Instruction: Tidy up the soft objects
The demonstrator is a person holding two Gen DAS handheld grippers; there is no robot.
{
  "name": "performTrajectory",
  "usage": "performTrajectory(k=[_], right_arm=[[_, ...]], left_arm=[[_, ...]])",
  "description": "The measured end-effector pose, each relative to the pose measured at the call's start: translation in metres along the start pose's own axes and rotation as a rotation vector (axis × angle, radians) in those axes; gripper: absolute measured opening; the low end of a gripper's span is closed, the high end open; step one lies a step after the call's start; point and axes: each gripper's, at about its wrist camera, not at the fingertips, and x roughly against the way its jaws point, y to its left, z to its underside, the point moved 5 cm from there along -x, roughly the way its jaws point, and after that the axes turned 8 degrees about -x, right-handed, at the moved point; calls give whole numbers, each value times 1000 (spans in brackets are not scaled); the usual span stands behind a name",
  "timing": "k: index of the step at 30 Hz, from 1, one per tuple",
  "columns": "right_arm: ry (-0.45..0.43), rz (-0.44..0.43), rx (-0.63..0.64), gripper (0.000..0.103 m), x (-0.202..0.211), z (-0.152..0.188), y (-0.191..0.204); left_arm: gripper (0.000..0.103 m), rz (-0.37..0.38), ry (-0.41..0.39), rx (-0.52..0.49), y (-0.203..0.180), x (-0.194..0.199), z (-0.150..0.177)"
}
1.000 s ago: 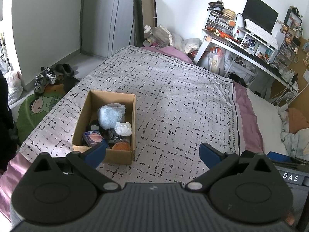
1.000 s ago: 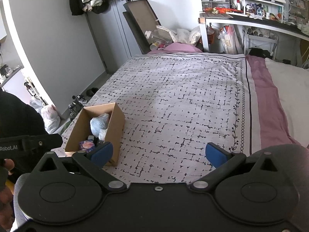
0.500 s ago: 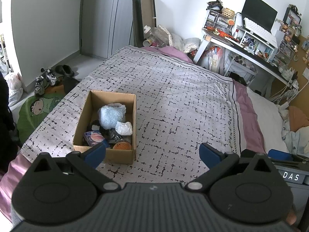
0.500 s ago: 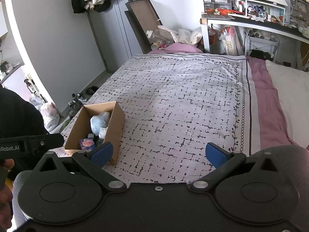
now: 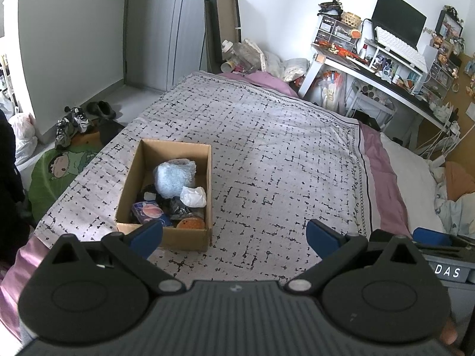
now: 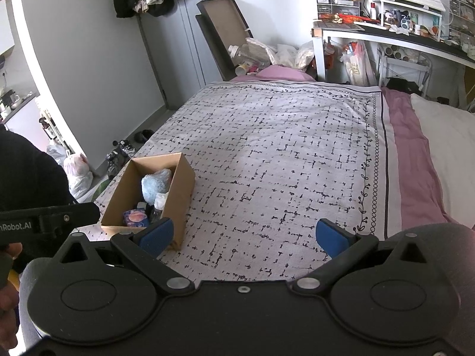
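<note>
Your bedroom gives you one working surface, the bed [image 5: 282, 154] with its black-flecked quilt, and the only task things on it sit in the cardboard box [image 5: 207, 190] near the quilt's left edge, toward the near left corner. Inside it you have a pale blue fluffy bundle [image 5: 175, 176] at the far end, a white crumpled piece [image 5: 193, 195] against the right wall, and darker packets and an orange item crowded at the near end.

Both sets of tongs are spread wide and carry nothing. Your left tongs [image 5: 234, 234] hang above the near edge of the bed, with the left blue pad over the box's near wall; your right tongs [image 6: 243, 235] hover over bare quilt, just right of the box [image 6: 178, 195].

Risks from here, as a judgement:
- The box is light and open, so a pad catching its rim could tip it or push it off the bed's left edge.
- Soft things compress, so a shallow pinch on the fluffy bundle may slip.
- The near-end items overlap, and lifting one could drag another out.
- The quilt may snag under a low pad.
</note>
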Motion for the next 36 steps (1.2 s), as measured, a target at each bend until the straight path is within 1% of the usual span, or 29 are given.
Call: performTrajectory(k=[12, 18, 36], right_arm=[[-3, 3, 1, 103, 0, -1, 0], [-3, 4, -1, 103, 0, -1, 1], [9, 12, 0, 103, -1, 2, -2]], left_arm=[[102, -1, -2, -7, -1, 2, 0], [102, -22, -7, -26, -2, 6, 0], [102, -18, -9, -10, -1, 3, 2]])
